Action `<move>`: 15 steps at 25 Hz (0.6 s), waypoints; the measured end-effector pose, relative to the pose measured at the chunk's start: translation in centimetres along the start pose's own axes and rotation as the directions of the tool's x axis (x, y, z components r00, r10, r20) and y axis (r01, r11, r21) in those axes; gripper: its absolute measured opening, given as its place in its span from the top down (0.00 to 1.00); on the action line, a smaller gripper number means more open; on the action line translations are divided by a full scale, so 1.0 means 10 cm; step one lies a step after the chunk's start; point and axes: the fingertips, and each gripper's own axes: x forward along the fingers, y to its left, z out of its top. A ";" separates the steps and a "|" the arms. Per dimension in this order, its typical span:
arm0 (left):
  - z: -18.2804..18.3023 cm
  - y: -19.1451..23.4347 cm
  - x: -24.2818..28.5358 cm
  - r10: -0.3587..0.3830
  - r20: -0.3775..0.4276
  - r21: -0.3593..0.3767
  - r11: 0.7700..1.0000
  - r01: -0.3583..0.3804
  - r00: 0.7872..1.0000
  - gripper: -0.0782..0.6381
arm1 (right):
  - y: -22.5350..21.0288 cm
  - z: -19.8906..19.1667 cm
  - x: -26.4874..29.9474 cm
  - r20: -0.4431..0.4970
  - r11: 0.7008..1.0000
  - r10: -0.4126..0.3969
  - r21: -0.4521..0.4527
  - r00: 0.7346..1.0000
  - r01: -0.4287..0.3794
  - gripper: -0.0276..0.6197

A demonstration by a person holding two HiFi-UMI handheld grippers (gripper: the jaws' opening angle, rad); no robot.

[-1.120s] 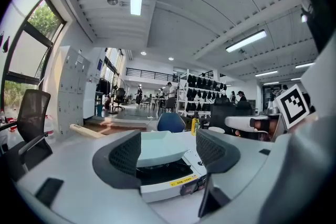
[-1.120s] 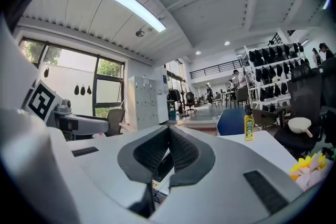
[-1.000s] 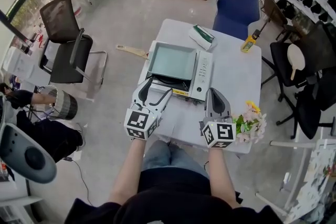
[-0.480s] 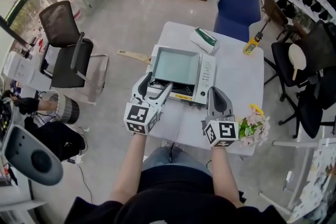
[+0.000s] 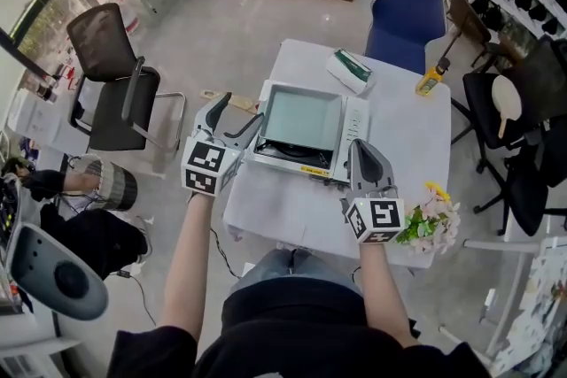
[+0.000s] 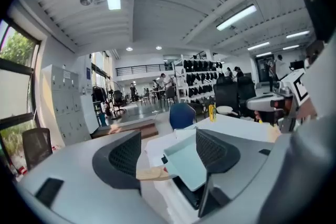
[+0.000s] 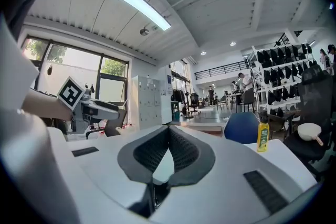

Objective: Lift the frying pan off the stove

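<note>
A square frying pan (image 5: 303, 118) with a pale teal inside sits on a portable stove (image 5: 352, 130) on the white table (image 5: 292, 208). Its wooden handle (image 5: 239, 103) sticks out to the left, past the table's edge. My left gripper (image 5: 239, 109) is open, with a finger on each side of the handle and not closed on it. In the left gripper view the handle (image 6: 152, 173) lies between the open jaws of the left gripper (image 6: 167, 155), with the pan (image 6: 184, 162) just beyond. My right gripper (image 5: 363, 157) is shut and empty at the stove's front right corner; in its own view the right gripper (image 7: 169, 131) shows its pads meeting.
A green and white pack (image 5: 350, 71) and a yellow bottle (image 5: 430, 82) lie at the table's far side. A bunch of flowers (image 5: 430, 221) sits at the front right corner. A blue chair (image 5: 405, 18) stands behind the table and a black office chair (image 5: 115, 75) to the left.
My left gripper has swung from the stove's front left corner out to the left side, and now straddles the pan's handle. The right gripper has stayed shut in front of the stove.
</note>
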 end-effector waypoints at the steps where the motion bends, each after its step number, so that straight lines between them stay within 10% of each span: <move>1: -0.03 0.05 0.04 -0.013 -0.030 0.037 0.999 0.014 0.999 0.44 | 0.00 0.01 0.03 0.000 1.000 0.002 0.000 1.000 -0.002 0.95; 9: -0.44 0.24 0.40 -0.106 -0.281 0.318 0.928 0.196 0.954 0.44 | -0.01 -0.05 0.27 -0.028 1.000 0.015 -0.003 0.999 -0.015 0.95; 15: -0.82 0.27 0.61 -0.134 -0.506 0.488 0.770 0.411 0.852 0.44 | -0.03 -0.10 0.40 -0.053 1.000 0.017 -0.008 0.998 -0.017 0.95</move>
